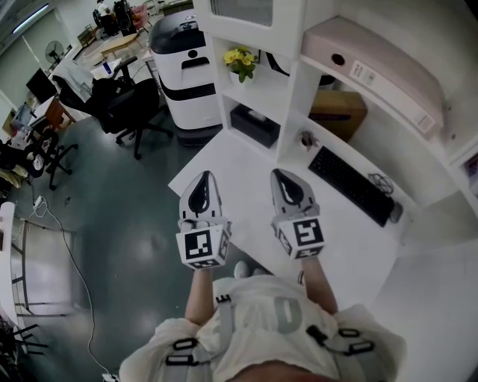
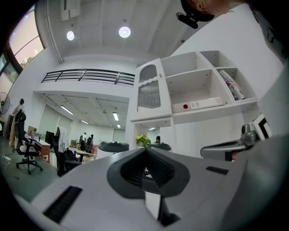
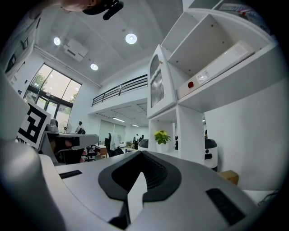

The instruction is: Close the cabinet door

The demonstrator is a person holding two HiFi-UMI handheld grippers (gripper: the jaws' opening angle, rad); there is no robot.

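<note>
The white cabinet's door [image 2: 149,89], with a ribbed glass pane, closes the upper left compartment of the shelf unit; it looks flush with the frame, and the head view shows only its lower edge [image 1: 243,12]. Both grippers hover side by side over the white desk [image 1: 224,160], pointing level at the unit and well short of it. My left gripper [image 1: 203,177] is shut and holds nothing; its closed tips [image 2: 145,150] fill the bottom of its own view. My right gripper [image 1: 282,174] is also shut and empty [image 3: 142,154].
A yellow flower pot [image 1: 240,61] and a black box [image 1: 255,124] sit in the lower left shelves. A black keyboard [image 1: 351,184] lies on the desk at right, a cardboard box [image 1: 337,112] behind it. A white-and-black machine [image 1: 185,67] and office chairs [image 1: 119,104] stand left.
</note>
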